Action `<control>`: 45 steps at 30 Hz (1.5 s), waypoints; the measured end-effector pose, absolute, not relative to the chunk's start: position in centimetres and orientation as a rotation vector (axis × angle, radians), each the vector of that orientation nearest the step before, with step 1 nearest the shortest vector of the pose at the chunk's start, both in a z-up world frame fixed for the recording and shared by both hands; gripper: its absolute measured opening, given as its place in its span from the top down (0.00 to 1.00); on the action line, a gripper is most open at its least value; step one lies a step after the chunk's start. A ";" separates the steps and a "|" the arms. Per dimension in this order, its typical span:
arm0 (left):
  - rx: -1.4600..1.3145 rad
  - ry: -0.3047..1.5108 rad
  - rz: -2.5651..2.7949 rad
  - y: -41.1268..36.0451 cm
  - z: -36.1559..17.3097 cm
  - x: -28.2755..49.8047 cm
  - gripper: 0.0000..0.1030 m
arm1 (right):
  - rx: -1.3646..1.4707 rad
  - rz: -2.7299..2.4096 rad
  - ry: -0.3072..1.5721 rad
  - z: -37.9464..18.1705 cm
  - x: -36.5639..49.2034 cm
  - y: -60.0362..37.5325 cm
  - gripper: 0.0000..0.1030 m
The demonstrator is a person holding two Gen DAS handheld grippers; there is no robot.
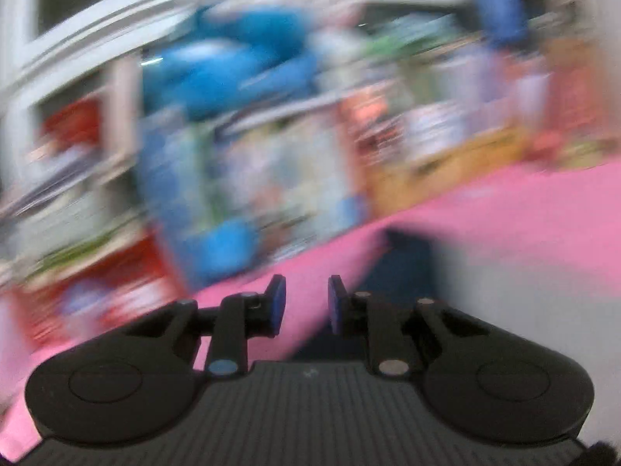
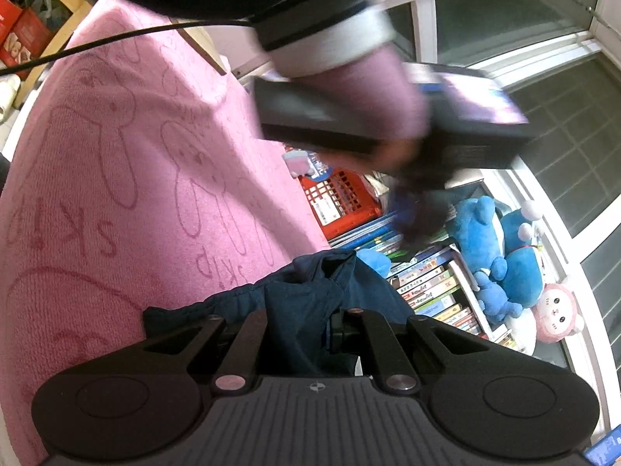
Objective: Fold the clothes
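My right claw (image 2: 300, 334) is clamped on the dark navy cloth garment (image 2: 310, 303), bunched on the pink rabbit-print towel (image 2: 116, 163). My left claw (image 1: 306, 303) is narrowly parted, empty. I'd pinch the far corner and pull taut before creasing.

Shelf contents (image 1: 271, 147) motion-blurred; right hand-held gripper (image 2: 299, 322) fingertips cloth-hidden.

Navy garment (image 2: 310, 310) on pink rabbit-patterned towel (image 2: 116, 163).
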State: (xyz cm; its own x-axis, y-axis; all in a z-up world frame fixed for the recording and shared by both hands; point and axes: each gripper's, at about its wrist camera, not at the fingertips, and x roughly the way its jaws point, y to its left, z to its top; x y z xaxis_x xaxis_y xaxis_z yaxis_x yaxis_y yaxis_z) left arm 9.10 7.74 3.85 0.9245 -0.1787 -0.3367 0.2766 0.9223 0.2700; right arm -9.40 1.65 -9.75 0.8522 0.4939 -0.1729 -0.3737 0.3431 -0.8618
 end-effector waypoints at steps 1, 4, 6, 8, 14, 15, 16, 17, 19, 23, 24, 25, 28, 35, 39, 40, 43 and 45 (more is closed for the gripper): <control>0.329 0.312 -0.309 6.3 4.0 9.2 0.75 | -1.082 0.569 -0.120 -9.8 -9.4 1.6 0.89; 0.401 0.366 -0.414 2.5 2.3 10.9 0.74 | -1.081 0.573 -0.115 -9.5 -9.0 1.6 0.89; 0.458 0.438 -0.382 1.6 0.2 12.5 0.74 | -1.081 0.572 -0.116 -9.5 -9.0 1.6 0.89; 0.457 0.475 -0.315 2.9 -1.8 13.9 0.74 | -1.081 0.571 -0.118 -9.5 -9.1 1.6 0.88; 0.427 0.603 0.118 9.8 -3.3 16.8 0.75 | -1.080 0.578 -0.110 -9.2 -9.0 1.6 0.87; 0.392 0.589 0.125 10.3 -2.5 16.2 0.76 | -1.080 0.577 -0.110 -9.2 -9.0 1.6 0.87; 0.357 0.576 0.133 10.8 -1.8 15.6 0.76 | -1.080 0.576 -0.112 -9.2 -9.0 1.5 0.87; 0.321 0.562 0.140 11.3 -1.0 15.0 0.76 | -1.081 0.569 -0.119 -9.2 -9.0 1.5 0.87; 0.264 0.531 0.145 12.0 0.5 13.7 0.76 | -1.082 0.561 -0.130 -9.2 -9.2 1.4 0.86; 0.292 0.426 -0.029 7.8 3.0 10.5 0.72 | -1.048 0.581 -0.118 -8.9 -9.9 0.8 0.74; 0.289 0.410 -0.082 6.7 3.5 9.7 0.71 | -1.029 0.597 -0.107 -8.6 -10.3 0.5 0.69; 0.287 0.406 -0.125 5.7 3.6 9.2 0.71 | -0.998 0.633 -0.090 -8.0 -10.7 0.1 0.64; 0.331 0.433 -0.193 3.3 2.5 9.0 0.68 | -0.912 0.737 -0.046 -6.4 -12.0 -1.3 0.48; 0.346 0.541 -0.055 7.4 -1.9 7.0 0.68 | -0.751 0.768 0.044 -4.5 -13.1 -6.6 0.37; 0.357 0.565 0.061 10.4 -1.1 4.8 0.70 | -0.681 0.676 0.098 -4.3 -11.7 -11.0 0.33; 0.357 0.561 0.083 10.8 -0.6 4.3 0.70 | -0.665 0.650 0.112 -4.4 -11.7 -12.2 0.32; 0.300 0.474 0.055 10.4 2.1 2.4 0.70 | -0.594 0.579 0.170 -4.1 -10.3 -15.7 0.32; 0.283 0.407 -0.001 8.8 3.8 1.4 0.67 | -0.544 0.551 0.210 -4.4 -9.1 -16.8 0.32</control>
